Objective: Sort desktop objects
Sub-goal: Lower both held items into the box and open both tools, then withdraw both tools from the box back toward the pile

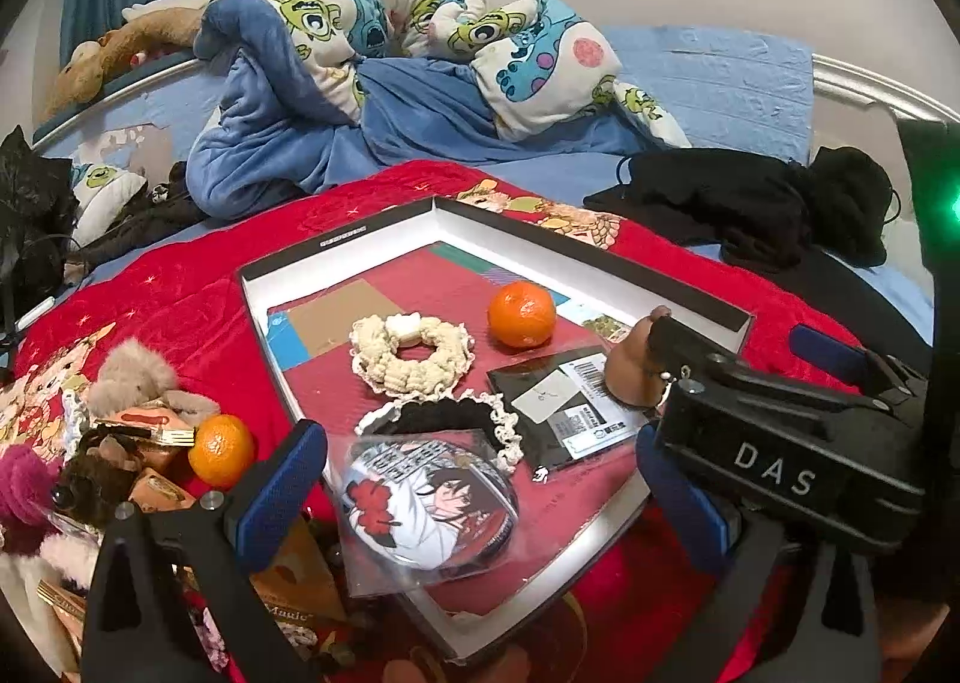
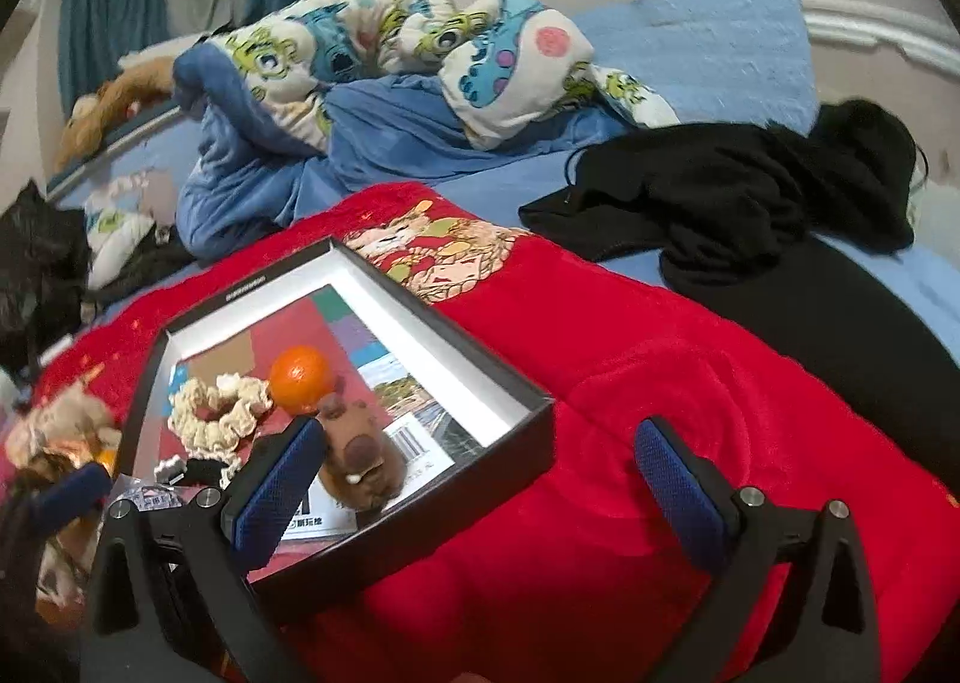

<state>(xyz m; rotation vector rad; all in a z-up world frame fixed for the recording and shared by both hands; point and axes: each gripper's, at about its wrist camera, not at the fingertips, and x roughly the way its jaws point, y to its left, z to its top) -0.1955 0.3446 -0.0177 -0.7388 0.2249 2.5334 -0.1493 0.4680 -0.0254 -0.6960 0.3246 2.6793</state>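
Observation:
A shallow black box with white walls (image 1: 540,239) lies on a red blanket. In it are an orange (image 1: 521,315), a cream scrunchie (image 1: 411,350), a black lace-edged scrunchie (image 1: 444,419), a bagged anime badge (image 1: 429,503), a black barcoded packet (image 1: 570,407) and a brown plush toy (image 1: 633,365). My left gripper (image 1: 480,497) stands open over the badge, its pads clear of it. My right gripper (image 2: 480,488) is open at the box's near corner (image 2: 540,413). The plush (image 2: 360,461) lies beside its left finger (image 2: 276,485), untouched.
A second orange (image 1: 221,450) sits outside the box at the left, beside a heap of plush toys, snack packets and scrunchies (image 1: 108,443). Black clothing (image 2: 720,203) lies at the right. A rumpled cartoon quilt (image 1: 390,41) fills the bed behind.

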